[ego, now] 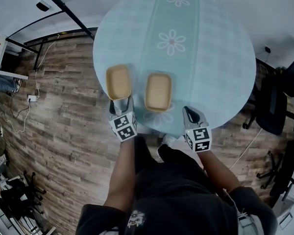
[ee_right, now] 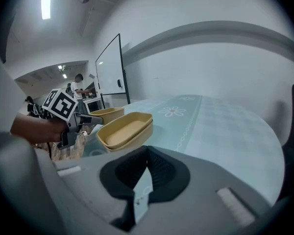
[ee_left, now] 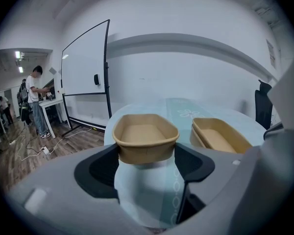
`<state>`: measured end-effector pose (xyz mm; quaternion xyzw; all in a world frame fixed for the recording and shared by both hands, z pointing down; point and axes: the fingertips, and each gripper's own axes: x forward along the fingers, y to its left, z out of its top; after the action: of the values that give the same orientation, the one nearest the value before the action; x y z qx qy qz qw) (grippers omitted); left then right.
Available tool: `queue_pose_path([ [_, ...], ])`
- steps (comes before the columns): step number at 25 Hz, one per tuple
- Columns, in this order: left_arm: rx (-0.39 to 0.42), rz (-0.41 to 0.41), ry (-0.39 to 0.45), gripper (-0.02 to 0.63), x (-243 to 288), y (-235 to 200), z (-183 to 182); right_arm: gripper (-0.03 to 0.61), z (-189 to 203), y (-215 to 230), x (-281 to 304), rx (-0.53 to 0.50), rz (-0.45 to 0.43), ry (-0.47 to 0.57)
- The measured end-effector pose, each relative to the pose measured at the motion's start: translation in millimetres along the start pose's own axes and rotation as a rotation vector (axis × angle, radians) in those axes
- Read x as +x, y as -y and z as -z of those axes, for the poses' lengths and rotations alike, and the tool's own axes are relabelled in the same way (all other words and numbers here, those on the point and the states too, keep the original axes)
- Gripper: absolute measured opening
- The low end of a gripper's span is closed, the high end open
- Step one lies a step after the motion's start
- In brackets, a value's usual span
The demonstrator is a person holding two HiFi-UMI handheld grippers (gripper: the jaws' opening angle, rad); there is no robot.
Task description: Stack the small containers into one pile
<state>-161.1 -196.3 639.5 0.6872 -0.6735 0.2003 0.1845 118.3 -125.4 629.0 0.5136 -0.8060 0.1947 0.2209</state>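
My left claw [ego: 121, 102], jaws wide, sits at the near end of the lone container [ego: 118, 81] on the desk [ego: 210, 58], lined up, I reckon, to carry it onto the nested pile [ego: 158, 91] beside it, while my right claw [ego: 188, 111] hangs shut and empty.

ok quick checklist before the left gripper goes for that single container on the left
1. left gripper jaws apart: ok
2. single container lined up with the jaws: ok, its near end sits at their tips
3. jaws already touching its walls: cannot tell
4. nested pile upright beside it on the table, top open: ok
5. right gripper shut, empty, apart from the pile: ok
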Motion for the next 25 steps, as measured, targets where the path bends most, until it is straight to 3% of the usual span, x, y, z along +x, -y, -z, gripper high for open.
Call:
queue_pose_path([
  [14, 0.034, 0.089, 0.129, 0.368, -49, 39, -40, 0.002, 2, -6, -16, 0.008, 0.008, 0.029],
  [20, 0.107, 0.168, 0.168, 0.368, -72, 79, -46, 0.002, 5, -6, -26, 0.017, 0.022, 0.039],
  [25, 0.119, 0.228, 0.183, 0.368, -81, 118, -38, 0.002, 14, -3, -36, 0.026, 0.035, 0.034],
])
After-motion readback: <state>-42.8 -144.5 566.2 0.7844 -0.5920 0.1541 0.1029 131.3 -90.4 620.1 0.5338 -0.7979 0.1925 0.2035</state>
